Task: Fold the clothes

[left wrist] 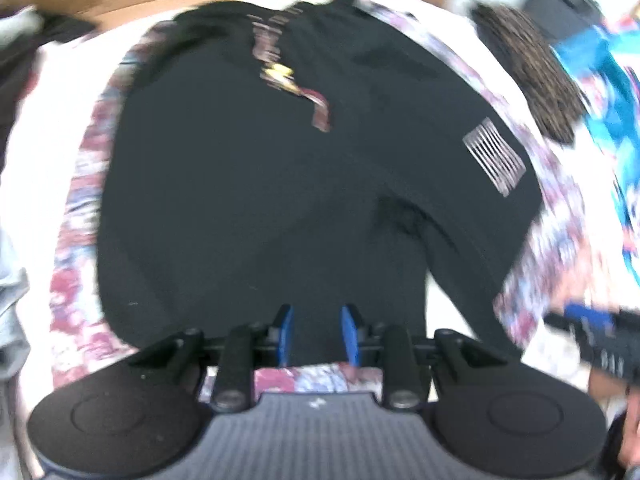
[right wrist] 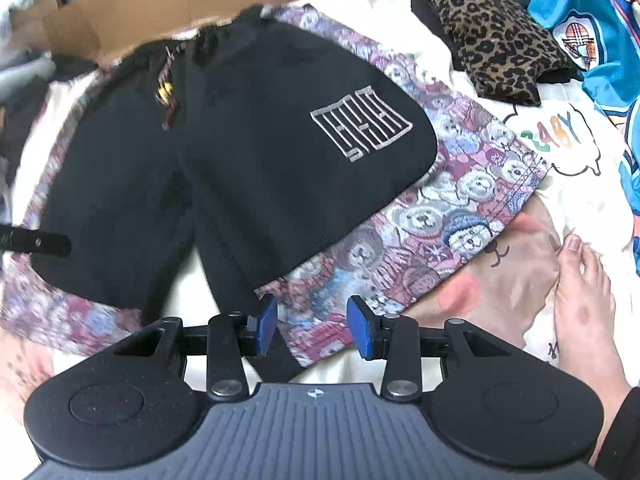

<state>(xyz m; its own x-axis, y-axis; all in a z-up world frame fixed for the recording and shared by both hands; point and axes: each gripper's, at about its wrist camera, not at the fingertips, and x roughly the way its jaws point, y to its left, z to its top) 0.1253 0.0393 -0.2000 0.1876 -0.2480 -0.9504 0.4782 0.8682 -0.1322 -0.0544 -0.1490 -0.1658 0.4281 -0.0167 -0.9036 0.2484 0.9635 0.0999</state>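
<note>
Black shorts (right wrist: 224,184): spread flat on a teddy-bear patterned cloth (right wrist: 452,200) on the bed, waistband with drawstring at the far end, two legs running toward both grippers; a grey striped emblem (right wrist: 362,124) sits on the right leg.
Long axis: waist to hem, roughly straight away from the cameras, so each leg hem is the near edge.
Fold state: both legs lie side by side, apart at the crotch; no lengthwise or crosswise fold shows. This would fit shorts laid out for folding, or smoothed between folds; I cannot tell which.
Left gripper (left wrist: 318,334): blue pads apart, over the near hem of the left leg, black fabric showing between them; whether they touch the cloth is unclear in the blur.
Right gripper (right wrist: 312,330): pads apart, nothing clamped, over the patterned cloth just off the hem of the right leg; the leg's corner lies by its left pad.
Nearer arm: each sits at its own leg; the left one is more squarely over the shorts.
Bed sheet (right wrist: 580,200): cream, printed, under it all.
Surroundings: a leopard-print garment (right wrist: 492,36) and a blue garment (right wrist: 580,12) far right, cardboard box (right wrist: 192,4) beyond, a bare foot (right wrist: 584,304) near right.
</note>
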